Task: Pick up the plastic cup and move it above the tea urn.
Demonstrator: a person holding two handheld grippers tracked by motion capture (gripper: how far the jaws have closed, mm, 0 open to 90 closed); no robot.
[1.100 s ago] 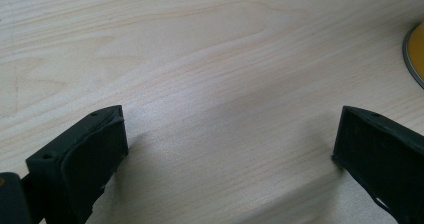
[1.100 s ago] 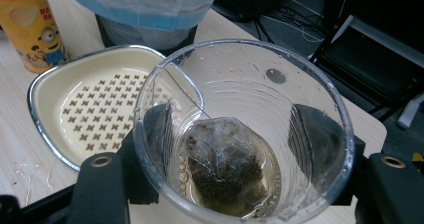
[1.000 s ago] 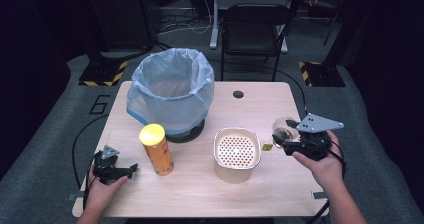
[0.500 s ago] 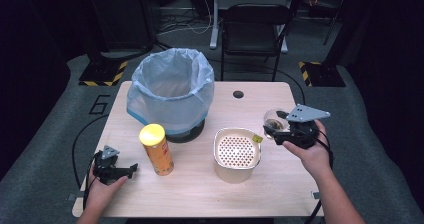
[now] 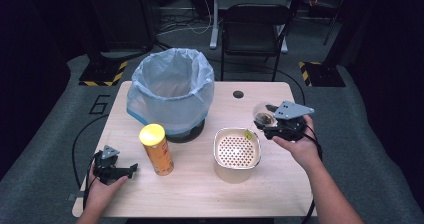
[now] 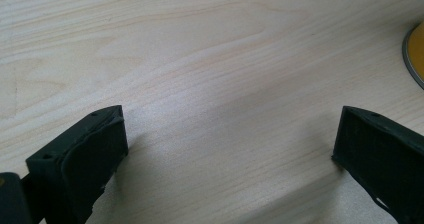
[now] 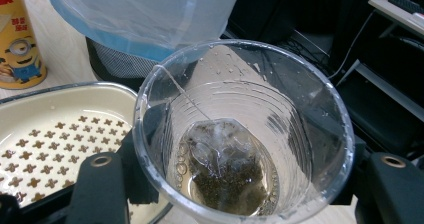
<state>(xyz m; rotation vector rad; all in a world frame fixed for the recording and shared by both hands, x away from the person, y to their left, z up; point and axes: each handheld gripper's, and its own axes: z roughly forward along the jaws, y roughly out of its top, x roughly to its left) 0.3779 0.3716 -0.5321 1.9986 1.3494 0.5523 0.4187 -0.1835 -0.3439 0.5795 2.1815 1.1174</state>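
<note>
High view. The right gripper [image 5: 266,120] holds a clear plastic cup [image 5: 263,115] just beside the far right corner of the cream strainer container [image 5: 237,154], which serves here as the landmark; a yellow-green tea-bag tag [image 5: 248,134] hangs over that corner's rim. The cup stands roughly upright, its long axis near vertical, and it lies on the right hand's side, well apart from the left gripper [image 5: 116,169]. The lined trash bin [image 5: 171,91] stands beyond and left of the container, the yellow snack can [image 5: 156,149] just to its left. Open table [image 5: 280,184] lies near of the container and to its right, though the table's right edge is close to the right hand.

Left gripper view. The jaws stand wide apart over bare wood with nothing between them; the snack can's base [image 6: 416,54] shows at the edge.

Right gripper view. The jaws are clamped on the cup [image 7: 245,134] from both sides; they have just been closing slightly on it. A wet tea bag [image 7: 222,171] sits in shallow liquid at the bottom, its string [image 7: 175,86] running up over the rim. The perforated container [image 7: 55,139] lies directly beside and below the cup, so a tip toward it looks like the likely next move; the bin [image 7: 145,14] rises just behind.
</note>
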